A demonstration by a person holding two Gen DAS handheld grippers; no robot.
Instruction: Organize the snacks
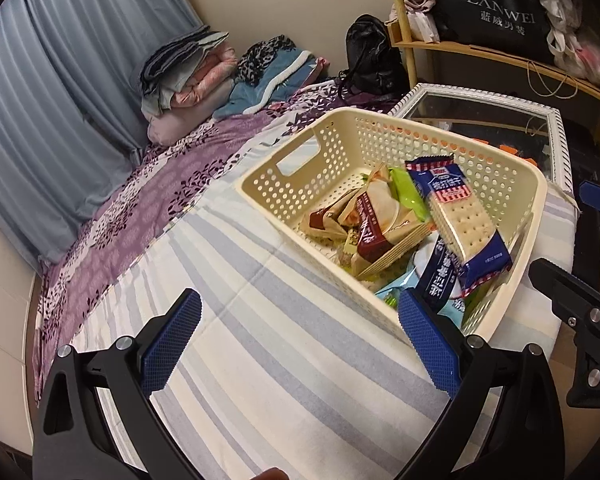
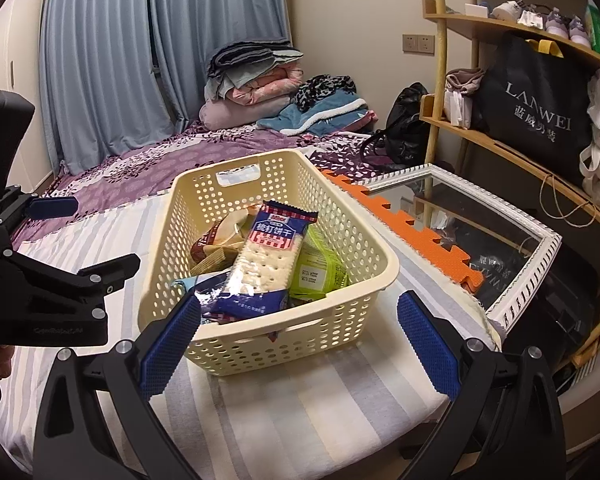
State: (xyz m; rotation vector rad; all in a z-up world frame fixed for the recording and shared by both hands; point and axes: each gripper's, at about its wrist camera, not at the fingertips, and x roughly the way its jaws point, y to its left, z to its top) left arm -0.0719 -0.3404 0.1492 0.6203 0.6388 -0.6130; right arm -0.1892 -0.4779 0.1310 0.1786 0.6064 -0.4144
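Note:
A cream perforated basket (image 1: 332, 140) (image 2: 364, 240) stands on the striped bedsheet (image 1: 280, 360) (image 2: 300, 400). It holds several snack packets: a blue cracker pack (image 1: 464, 224) (image 2: 266, 264) on top, a brown wafer pack (image 1: 376, 220) (image 2: 214, 250) and a green pack (image 1: 410, 194) (image 2: 320, 268). My left gripper (image 1: 298, 340) is open and empty, just left of the basket's near corner. My right gripper (image 2: 298, 340) is open and empty, in front of the basket's near end. The left gripper also shows in the right wrist view (image 2: 52, 276), beside the basket.
A white-framed glass panel (image 1: 558, 140) (image 2: 532, 276) and orange foam mat (image 2: 416, 236) lie right of the basket. Wooden shelves with a black LANWEI bag (image 1: 496, 4) (image 2: 536, 112) stand behind. Folded blankets (image 1: 192, 76) (image 2: 256, 88) and a black bag (image 1: 372, 56) (image 2: 408, 124) sit on the purple bedspread.

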